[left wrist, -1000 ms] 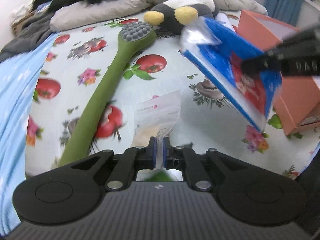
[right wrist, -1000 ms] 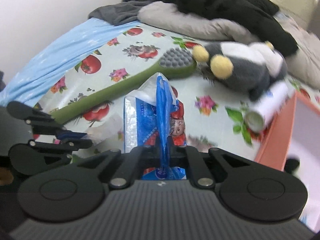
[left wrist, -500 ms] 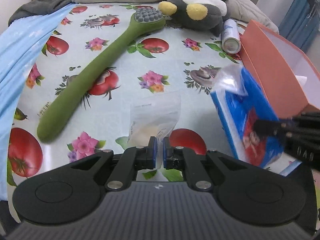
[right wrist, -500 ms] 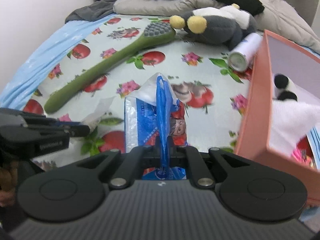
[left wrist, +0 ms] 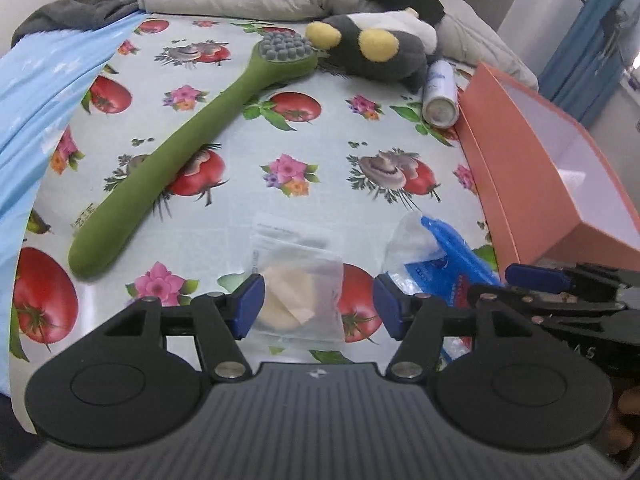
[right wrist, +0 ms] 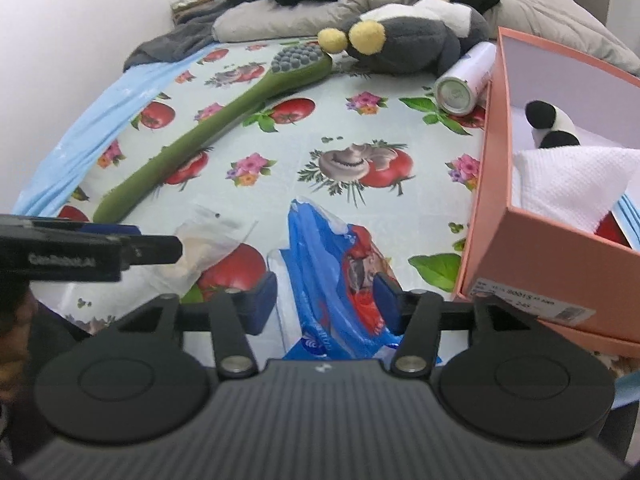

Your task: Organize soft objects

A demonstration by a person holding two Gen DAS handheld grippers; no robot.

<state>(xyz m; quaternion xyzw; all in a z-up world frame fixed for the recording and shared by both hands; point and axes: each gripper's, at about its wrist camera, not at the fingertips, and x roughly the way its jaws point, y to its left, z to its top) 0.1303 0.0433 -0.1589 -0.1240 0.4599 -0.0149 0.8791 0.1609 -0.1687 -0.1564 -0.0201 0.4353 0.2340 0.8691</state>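
Note:
My left gripper [left wrist: 318, 306] is open, with a clear bag holding a pale sponge [left wrist: 298, 288] lying on the cloth between its fingers. My right gripper [right wrist: 326, 302] is open around a blue tissue pack [right wrist: 340, 276] that lies on the cloth; the pack also shows in the left wrist view [left wrist: 440, 256]. A grey plush penguin [left wrist: 376, 54] lies at the far end, also in the right wrist view [right wrist: 404, 44]. An orange box [right wrist: 560, 248] on the right holds a white towel [right wrist: 576, 184] and a panda plush [right wrist: 550, 124].
A long green brush [left wrist: 180, 156] lies diagonally on the left of the tomato-print cloth [left wrist: 320, 140]. A white spray can [left wrist: 439, 92] lies beside the orange box [left wrist: 532, 168]. Pillows and dark clothes are piled at the back. A blue sheet [left wrist: 36, 92] borders the left.
Both grippers have opened. The left let go of the sponge bag and the right let go of the blue tissue pack, which now lies on the cloth beside the box.

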